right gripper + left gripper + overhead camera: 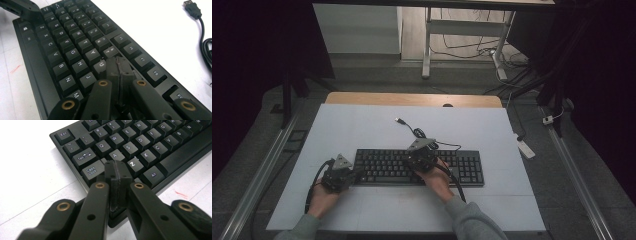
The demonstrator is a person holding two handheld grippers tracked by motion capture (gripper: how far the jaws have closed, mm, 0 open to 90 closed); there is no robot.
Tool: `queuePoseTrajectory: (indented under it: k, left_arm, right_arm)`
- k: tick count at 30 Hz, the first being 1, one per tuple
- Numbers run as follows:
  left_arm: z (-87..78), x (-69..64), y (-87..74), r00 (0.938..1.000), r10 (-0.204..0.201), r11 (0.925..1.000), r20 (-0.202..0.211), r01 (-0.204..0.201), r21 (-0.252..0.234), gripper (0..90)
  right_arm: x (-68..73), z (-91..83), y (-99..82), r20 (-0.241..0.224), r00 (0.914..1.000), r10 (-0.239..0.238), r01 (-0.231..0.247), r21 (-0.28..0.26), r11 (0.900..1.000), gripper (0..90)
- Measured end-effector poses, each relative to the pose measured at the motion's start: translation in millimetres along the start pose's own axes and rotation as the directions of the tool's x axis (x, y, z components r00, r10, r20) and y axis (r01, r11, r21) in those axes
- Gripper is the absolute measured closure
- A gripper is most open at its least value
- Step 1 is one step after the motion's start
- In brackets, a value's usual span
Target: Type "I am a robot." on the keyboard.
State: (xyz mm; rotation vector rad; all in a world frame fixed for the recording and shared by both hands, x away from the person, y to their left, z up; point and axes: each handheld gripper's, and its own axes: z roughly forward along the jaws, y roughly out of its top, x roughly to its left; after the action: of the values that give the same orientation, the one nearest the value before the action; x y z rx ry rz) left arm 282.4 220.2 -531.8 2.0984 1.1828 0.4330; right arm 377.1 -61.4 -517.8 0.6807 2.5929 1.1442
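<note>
Keyboard (419, 167) mid-mat, wide free margins; L tool (117, 173) & R tool (119, 66) clenched, empty, over keys.

- My left hand-held gripper (358, 175) is black, with brass-ringed screw holes along its arms.
- My right hand-held gripper (421, 161) carries a grey three-cornered plate.
- My sleeves (472, 220) are grey-green.
</note>
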Motion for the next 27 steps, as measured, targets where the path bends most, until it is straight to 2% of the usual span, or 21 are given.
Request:
queuePoseTrajectory:
  k: [6,10,14,19,24,26,27]
  left_arm:
    - [-1.4,0.1,0.3,1.0,-0.003,0.9999,0.002,0.003,-0.013,88.7]
    - [-5.3,0.4,1.5,0.9999,-0.012,0.9989,0.01,0.013,-0.044,88.6]
    - [-8.7,0.7,1.8,0.9997,-0.02,0.9975,0.014,0.021,-0.067,88.4]
    - [-10.5,2.2,2.2,0.9993,-0.031,0.9962,0.02,0.033,-0.081,86.8]
    - [-11.3,2.4,2.3,0.9991,-0.036,0.9949,0.024,0.038,-0.093,80.3]
    - [-12.0,2.8,2.3,0.999,-0.038,0.9943,0.024,0.04,-0.099,74.0]
    - [-12.3,3.0,2.2,0.9988,-0.041,0.9937,0.027,0.044,-0.103,70.2]
  right_arm:
    - [1.1,0.0,0.2,0.004,0.9999,-0.013,0.013,-0.007,0.9999,89.7]
    - [0.2,-8.1,2.5,-0.004,1.0,-0.001,0.001,-0.052,0.9986,89.7]
    - [-1.9,-16.7,0.9,-0.016,0.9998,0.008,-0.009,-0.067,0.9977,89.7]
    - [-4.9,-29.4,-6.1,-0.007,1.0,0.006,-0.007,-0.071,0.9974,89.7]
    - [-13.0,-42.4,-16.2,0.01,0.9997,0.022,-0.021,-0.07,0.9973,89.7]
    - [-15.8,-46.8,-19.8,0.006,0.9996,0.027,-0.026,-0.069,0.9973,89.2]
    - [-16.8,-49.0,-21.3,0.005,0.9996,0.029,-0.029,-0.073,0.9969,85.6]
